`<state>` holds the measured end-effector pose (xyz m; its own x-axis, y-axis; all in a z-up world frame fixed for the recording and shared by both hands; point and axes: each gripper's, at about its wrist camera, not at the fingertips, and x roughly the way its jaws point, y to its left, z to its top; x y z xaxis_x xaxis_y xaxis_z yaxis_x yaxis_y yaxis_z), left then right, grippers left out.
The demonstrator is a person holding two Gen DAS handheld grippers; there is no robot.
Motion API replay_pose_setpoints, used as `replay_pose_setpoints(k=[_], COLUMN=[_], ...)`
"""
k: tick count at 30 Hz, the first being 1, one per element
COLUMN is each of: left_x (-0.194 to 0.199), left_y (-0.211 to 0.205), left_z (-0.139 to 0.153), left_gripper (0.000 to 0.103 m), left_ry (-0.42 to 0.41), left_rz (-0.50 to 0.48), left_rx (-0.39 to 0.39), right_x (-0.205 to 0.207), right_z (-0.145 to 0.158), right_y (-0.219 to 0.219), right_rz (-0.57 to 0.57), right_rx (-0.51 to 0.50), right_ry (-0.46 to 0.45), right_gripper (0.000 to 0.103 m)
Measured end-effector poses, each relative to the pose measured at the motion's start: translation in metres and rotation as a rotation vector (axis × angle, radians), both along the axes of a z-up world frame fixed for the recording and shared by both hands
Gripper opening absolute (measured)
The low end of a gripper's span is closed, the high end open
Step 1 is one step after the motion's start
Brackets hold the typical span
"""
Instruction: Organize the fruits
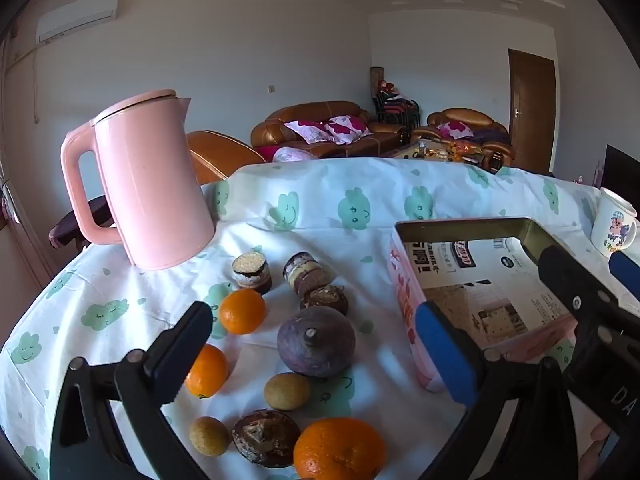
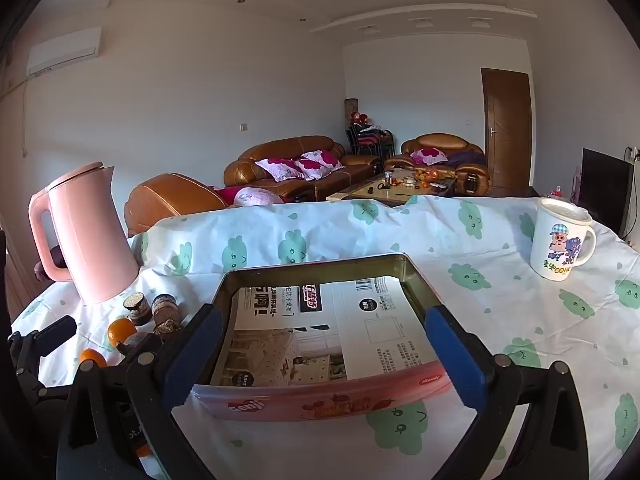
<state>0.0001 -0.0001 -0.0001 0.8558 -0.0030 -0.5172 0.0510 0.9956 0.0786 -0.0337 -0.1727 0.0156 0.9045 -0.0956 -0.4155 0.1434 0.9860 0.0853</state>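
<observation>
Left gripper (image 1: 320,350): jaws spread wide, grasping nothing, held above the fruit cluster near the tabletop's left edge. Right gripper (image 2: 324,354): jaws likewise spread apart and empty, framing the near end of the pink tin (image 2: 320,400); contact between its blue pads (image 2: 456,360) and the tin walls cannot be confirmed.

Fruit lies loose on the cloud-print tablecloth (image 1: 352,208), left of the tin. Three oranges: one at the near edge (image 1: 340,450), one partly behind the left finger (image 1: 208,370), one further in (image 1: 242,311). A large purple fruit (image 1: 316,340) sits central, with two small tan round fruits (image 1: 286,391) (image 1: 209,436) nearer the front. Dark brown items lie among them: one at the front (image 1: 266,438), one just behind the purple fruit (image 1: 324,298), and two cut pieces (image 1: 251,273) (image 1: 307,273) toward the kettle.

The tin holds only printed paper (image 2: 332,332); no fruit inside. Pink kettle (image 1: 148,184) stands at the far left corner. Cartoon mug (image 2: 560,240) stands toward the far right edge, well apart from the tin.
</observation>
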Motion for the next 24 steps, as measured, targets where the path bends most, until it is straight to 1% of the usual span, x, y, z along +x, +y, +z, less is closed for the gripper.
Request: replay_pose_setpoints(k=[6,7,13,15,24], left_x=[-0.003,0.003,0.008,0.0,-0.001], left_y=[-0.004,-0.002,-0.005,-0.002,-0.003], left_z=[0.0,0.0,-0.001,0.001,0.0], left_gripper=[0.103,0.103,0.103,0.103,0.103], left_ry=[0.0,0.022,0.014,0.009,0.008], left_rz=[0.0,0.0,0.001,-0.002,-0.006], left_rx=[0.004,-0.014,-0.011,-0.012,-0.014], right_x=[0.0,0.0,0.0,0.001,0.001], right_z=[0.0,0.0,0.0,-0.001,-0.003], right_y=[0.0,0.0,0.0,0.001,0.0], right_rz=[0.0,0.0,-0.001,0.001,-0.001], right_rx=[-0.007,-0.007,-0.008,-0.009,-0.009], right_ry=[0.013,0.011,0.009,0.011,0.013], right_gripper=[0.102,0.102,0.102,0.102,0.102])
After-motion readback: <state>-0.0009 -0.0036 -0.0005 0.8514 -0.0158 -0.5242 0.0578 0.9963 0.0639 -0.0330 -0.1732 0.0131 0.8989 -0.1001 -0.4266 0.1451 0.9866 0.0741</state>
